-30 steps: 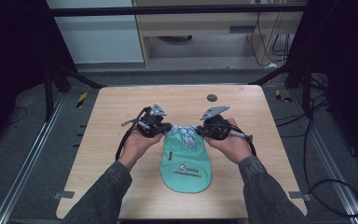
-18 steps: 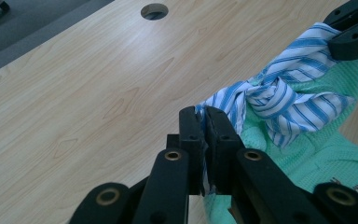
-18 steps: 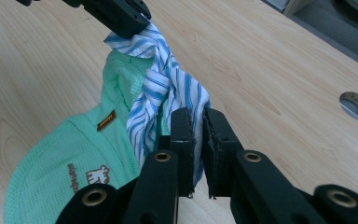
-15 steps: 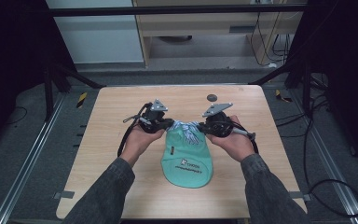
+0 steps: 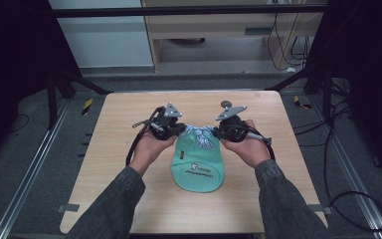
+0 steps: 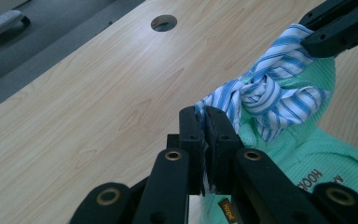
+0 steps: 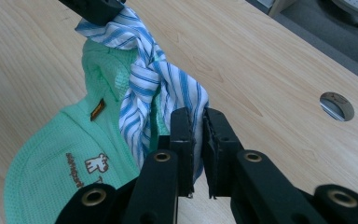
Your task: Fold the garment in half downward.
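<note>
A mint-green garment (image 5: 197, 167) with printed lettering lies mid-table, its blue-and-white striped collar (image 5: 200, 135) at the far end. My left gripper (image 5: 180, 130) is shut on the collar's left end and my right gripper (image 5: 217, 133) is shut on its right end. In the left gripper view the jaws (image 6: 204, 122) pinch the striped cloth (image 6: 265, 98), with the other gripper's jaws (image 6: 340, 25) at top right. In the right gripper view the jaws (image 7: 198, 122) clamp the striped cloth (image 7: 147, 88) above the green fabric (image 7: 60, 158).
The wooden table (image 5: 119, 149) has a round cable hole (image 5: 226, 104) near its far edge, also seen as a hole (image 6: 164, 22) in the left gripper view. Dark floor, rails and cables surround the table.
Both hands and the garment have shifted slightly toward the far side of the table; grips unchanged.
</note>
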